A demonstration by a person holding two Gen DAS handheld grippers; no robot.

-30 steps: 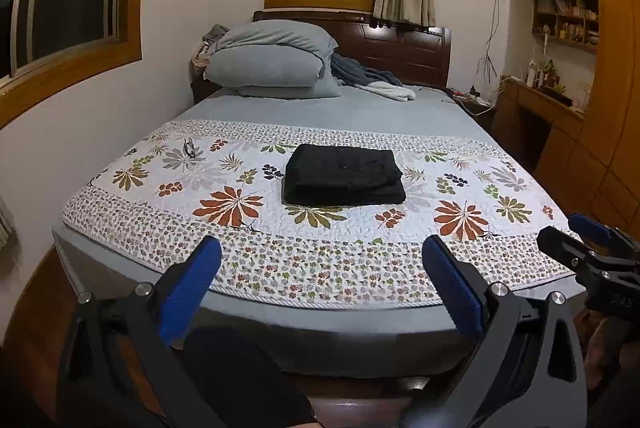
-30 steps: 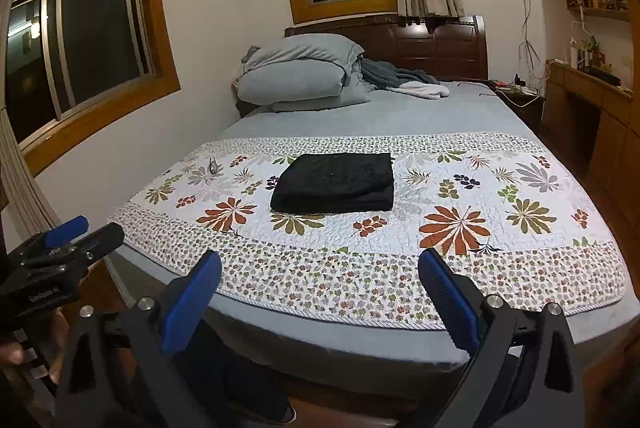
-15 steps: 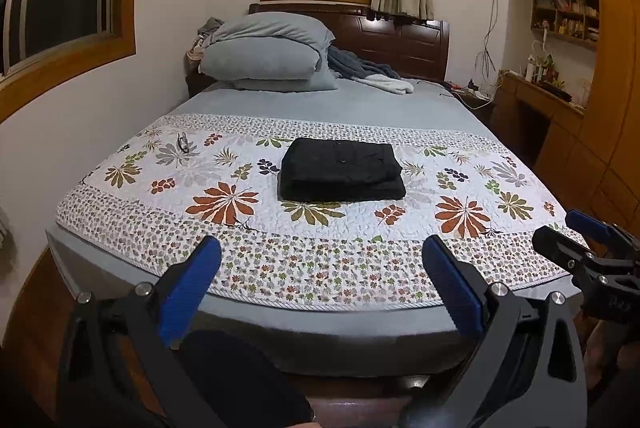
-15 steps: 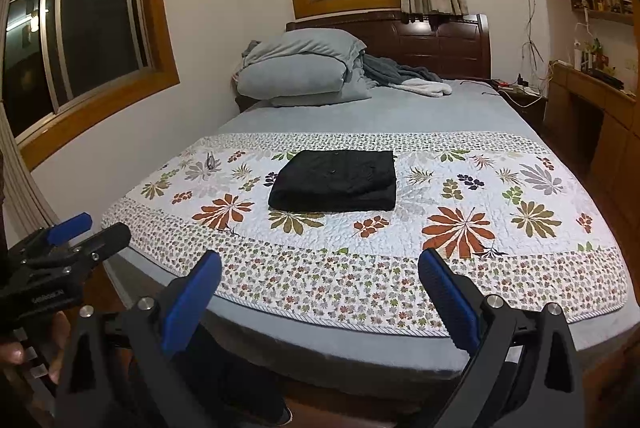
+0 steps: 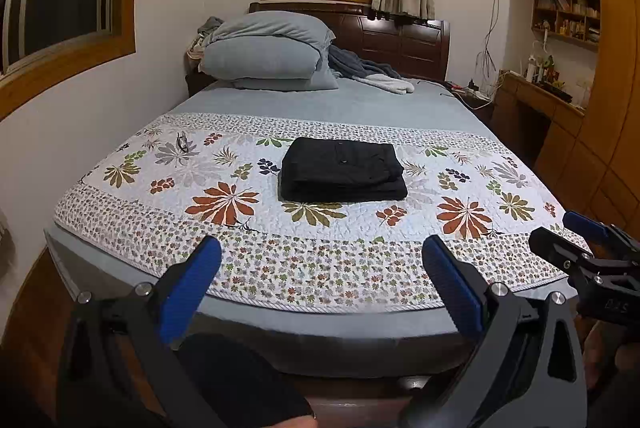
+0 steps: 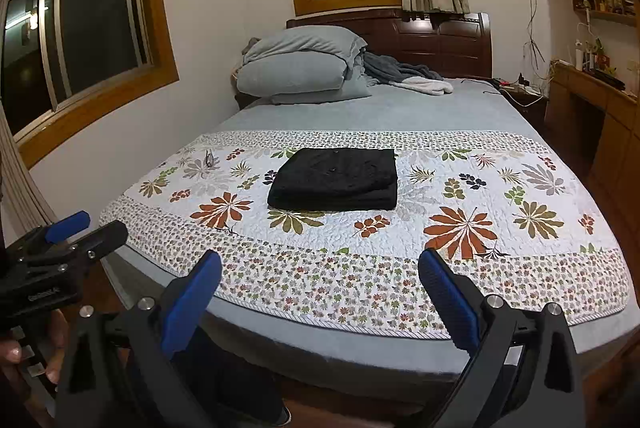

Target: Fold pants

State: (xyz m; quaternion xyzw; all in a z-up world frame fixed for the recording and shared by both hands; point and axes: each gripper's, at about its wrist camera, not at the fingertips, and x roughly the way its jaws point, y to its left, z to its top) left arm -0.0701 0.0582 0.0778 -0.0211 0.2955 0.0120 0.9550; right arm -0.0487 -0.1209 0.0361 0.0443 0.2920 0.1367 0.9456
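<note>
The black pants [image 5: 343, 169] lie folded in a neat rectangle on the floral quilt [image 5: 224, 203] in the middle of the bed; they also show in the right wrist view [image 6: 335, 179]. My left gripper [image 5: 320, 260] is open and empty, held back off the foot of the bed. My right gripper [image 6: 320, 270] is open and empty too, also back from the bed. The right gripper shows at the right edge of the left wrist view [image 5: 584, 248], and the left gripper at the left edge of the right wrist view [image 6: 68, 240].
Grey pillows [image 5: 264, 51] and a crumpled blanket [image 5: 368, 71] lie at the headboard. A small pair of glasses [image 5: 182, 141] lies on the quilt's left side. A wall is on the left, wooden cabinets and a desk [image 5: 560, 115] on the right.
Both grippers have drifted slightly lower and back from the bed. The folded pants have not moved. Both grippers stay open.
</note>
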